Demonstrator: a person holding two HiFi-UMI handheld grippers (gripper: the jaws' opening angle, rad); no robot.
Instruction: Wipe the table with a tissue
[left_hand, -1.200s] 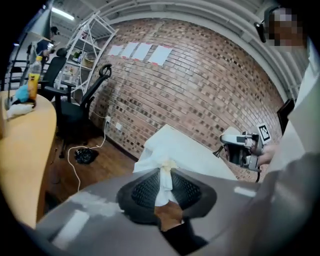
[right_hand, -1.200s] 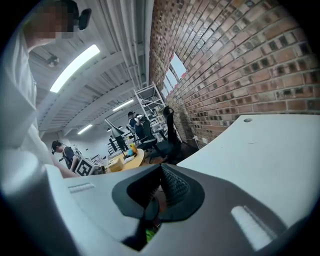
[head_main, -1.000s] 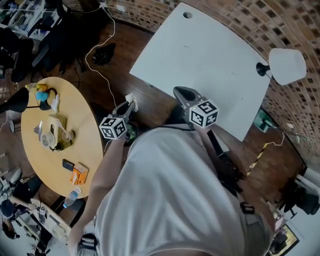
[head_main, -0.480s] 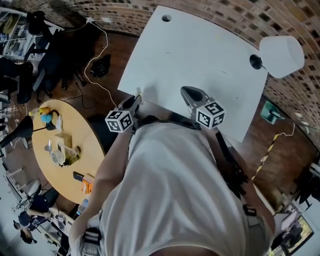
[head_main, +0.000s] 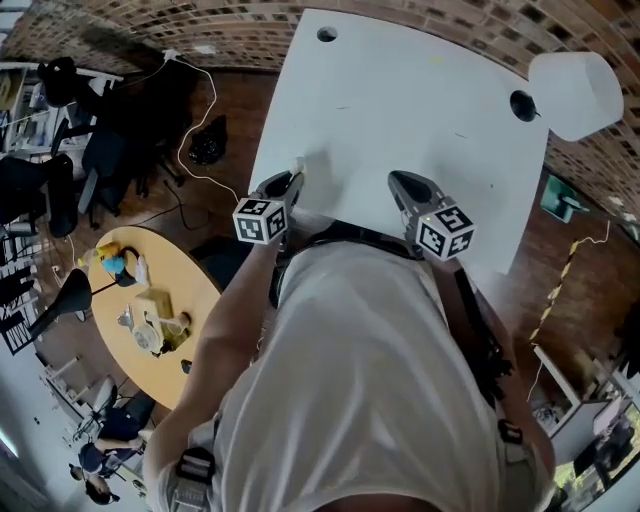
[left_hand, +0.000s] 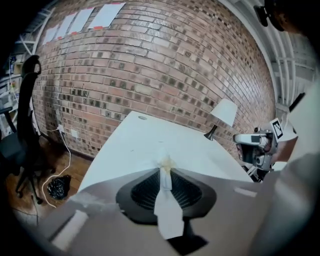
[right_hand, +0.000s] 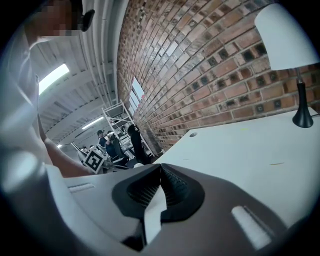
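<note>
The white rounded-corner table (head_main: 400, 100) stands with its far side against the red brick wall (head_main: 480, 25), with a white-shaded desk lamp (head_main: 575, 90) on its far right corner and a small round cable hole (head_main: 327, 34) near its far left corner. The left gripper (head_main: 294, 180), with the crumpled white tissue (head_main: 298, 164) between its jaws, is over the table's near left edge, and the right gripper (head_main: 400, 182) is over the near edge, well apart to its right. Left of the table a thin white cable (head_main: 213, 85) and a black bag (head_main: 207, 140) lie on the wooden floor (head_main: 250, 90), and nearer the person on that side stands a round light-wood table (head_main: 200, 290) bearing small items.

table (head_main: 400, 110): white, flat | tissue (left_hand: 164, 162): small white crumpled wad, pinched in left claw (head_main: 294, 179), at table's near edge
</note>
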